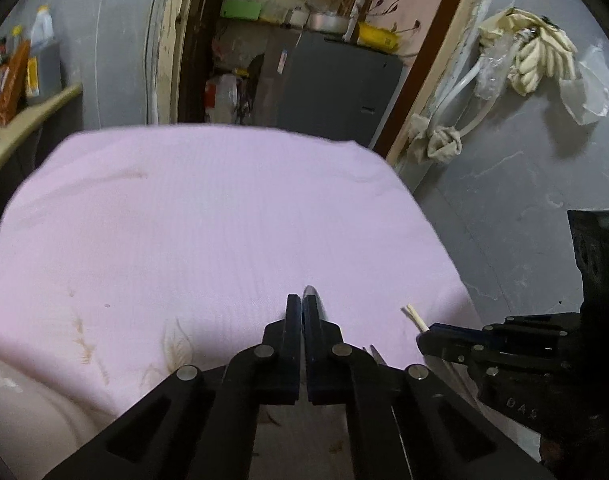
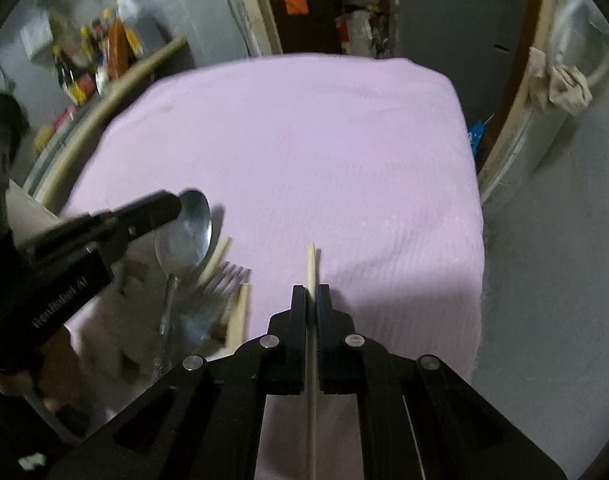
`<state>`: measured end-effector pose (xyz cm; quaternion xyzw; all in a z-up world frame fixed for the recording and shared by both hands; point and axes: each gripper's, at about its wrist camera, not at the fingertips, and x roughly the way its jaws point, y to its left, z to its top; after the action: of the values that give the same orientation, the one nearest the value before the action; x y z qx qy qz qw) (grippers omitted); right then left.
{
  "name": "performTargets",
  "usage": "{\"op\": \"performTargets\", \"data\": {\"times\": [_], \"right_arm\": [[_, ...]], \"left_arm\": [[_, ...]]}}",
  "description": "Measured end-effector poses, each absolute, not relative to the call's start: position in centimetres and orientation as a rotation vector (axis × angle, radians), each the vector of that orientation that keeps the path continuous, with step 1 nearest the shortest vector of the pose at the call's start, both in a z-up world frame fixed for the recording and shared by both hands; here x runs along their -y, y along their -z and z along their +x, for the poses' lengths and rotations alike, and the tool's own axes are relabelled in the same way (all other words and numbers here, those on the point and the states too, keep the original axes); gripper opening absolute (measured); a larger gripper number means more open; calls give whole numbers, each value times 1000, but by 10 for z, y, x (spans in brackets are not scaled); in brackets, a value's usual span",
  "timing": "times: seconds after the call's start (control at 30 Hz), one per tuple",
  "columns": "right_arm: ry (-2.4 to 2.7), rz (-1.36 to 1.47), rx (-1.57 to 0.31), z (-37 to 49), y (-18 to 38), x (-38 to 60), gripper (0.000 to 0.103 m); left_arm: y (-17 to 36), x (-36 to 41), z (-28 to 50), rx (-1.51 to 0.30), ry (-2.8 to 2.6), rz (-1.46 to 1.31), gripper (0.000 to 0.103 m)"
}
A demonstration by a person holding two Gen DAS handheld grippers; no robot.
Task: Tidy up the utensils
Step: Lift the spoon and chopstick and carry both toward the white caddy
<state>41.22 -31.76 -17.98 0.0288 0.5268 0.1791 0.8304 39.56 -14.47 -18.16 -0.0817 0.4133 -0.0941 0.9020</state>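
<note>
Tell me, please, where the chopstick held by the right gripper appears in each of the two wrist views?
Left wrist view: the chopstick pokes up at lower right, its pale tip beyond the right gripper.
Right wrist view: it runs up the bottom centre, clamped between the jaws.
Shared landmark: the pink cloth, on the table in both.

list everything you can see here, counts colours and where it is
cloth: one, pink, covering the table
spoon: one, silver, bowl at the left gripper's tip
fork: one, silver, lying left of the right gripper
chopstick: one, pale wood, clamped in the right gripper
loose chopsticks: at least two, pale wood, beside the fork
bottles: several, mixed colours, shelf at far left
left gripper: black, shut on the spoon
right gripper: black, shut on the chopstick
</note>
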Motion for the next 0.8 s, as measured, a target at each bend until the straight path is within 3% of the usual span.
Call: {"op": "performTargets", "data": {"times": [0.37, 0.8], "right_arm": [[-354, 365, -758, 344, 127, 356, 4], [-355, 391, -410, 299, 39, 323, 4]], "left_arm": [[128, 148, 336, -646, 165, -85, 2], [30, 101, 287, -446, 81, -72, 2]]}}
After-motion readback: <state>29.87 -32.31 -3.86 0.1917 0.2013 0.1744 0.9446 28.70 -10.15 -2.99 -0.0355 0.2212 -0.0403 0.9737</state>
